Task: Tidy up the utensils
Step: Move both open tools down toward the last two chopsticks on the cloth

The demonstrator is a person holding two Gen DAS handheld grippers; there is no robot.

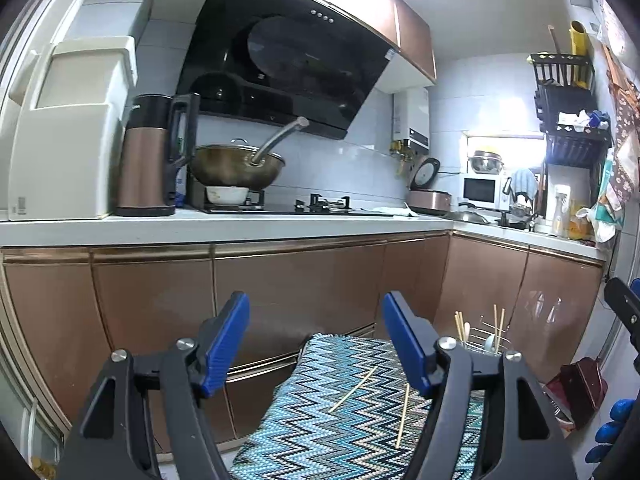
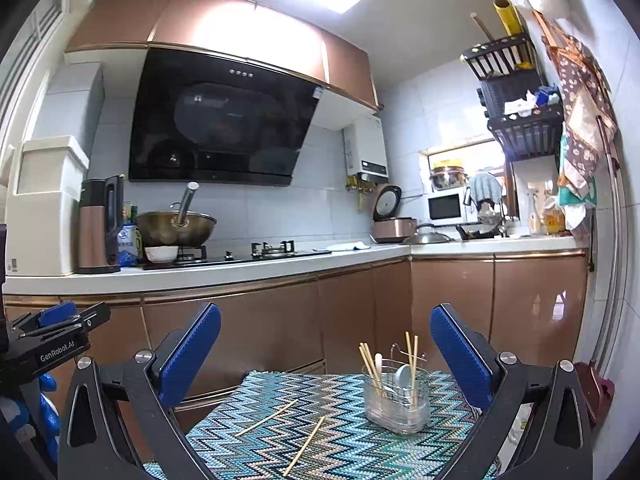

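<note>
Two loose wooden chopsticks lie on a zigzag-patterned table mat (image 2: 340,452): one (image 2: 266,418) further left, one (image 2: 304,445) nearer me. They also show in the left wrist view, the first (image 1: 353,389) and the second (image 1: 402,416). A clear utensil holder with a wire rack (image 2: 397,398) stands at the mat's right, holding several chopsticks and white spoons; it is partly hidden in the left wrist view (image 1: 484,340). My left gripper (image 1: 316,344) is open and empty above the mat. My right gripper (image 2: 326,354) is open and empty, wide of the holder.
Copper cabinet fronts (image 2: 256,332) stand just beyond the mat. The white counter (image 2: 200,272) carries a kettle (image 2: 98,226), a wok (image 2: 176,226) on the stove, and a rice cooker (image 2: 394,224). A dark red dustpan (image 2: 596,388) sits on the floor at right.
</note>
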